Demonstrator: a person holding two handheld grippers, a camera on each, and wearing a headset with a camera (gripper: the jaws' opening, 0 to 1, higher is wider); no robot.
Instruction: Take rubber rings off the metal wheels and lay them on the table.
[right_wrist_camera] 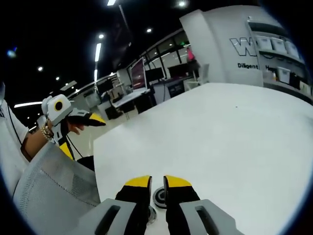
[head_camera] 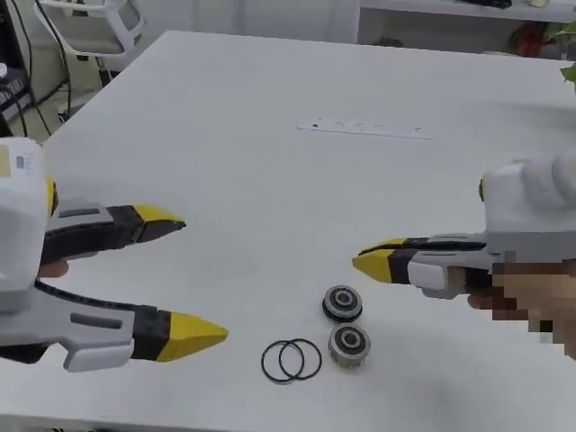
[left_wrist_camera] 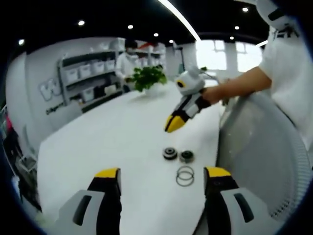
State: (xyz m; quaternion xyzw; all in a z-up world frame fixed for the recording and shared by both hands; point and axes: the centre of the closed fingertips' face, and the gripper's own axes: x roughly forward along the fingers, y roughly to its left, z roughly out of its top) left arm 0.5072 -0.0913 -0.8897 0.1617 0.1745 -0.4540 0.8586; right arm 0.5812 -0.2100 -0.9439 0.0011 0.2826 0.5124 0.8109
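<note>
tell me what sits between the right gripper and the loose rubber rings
The two metal wheels lie between the right gripper and the rubber rings, as the head view and left gripper view show.

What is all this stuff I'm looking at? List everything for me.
Metal wheels: two, silver and black, side by side on the table, near edge.
Rubber rings: two, black, thin, overlapping, flat on the table left of the wheels.
Clear strip: one, see-through, far part of the table.
Table: one, white.
Potted plant: one, green, at the table's far end.
Chair: one, pale, beyond the table's corner.
Left gripper: one, yellow-tipped, jaws wide apart, empty.
Right gripper: one, yellow-tipped, jaws together, just beyond the wheels.
</note>
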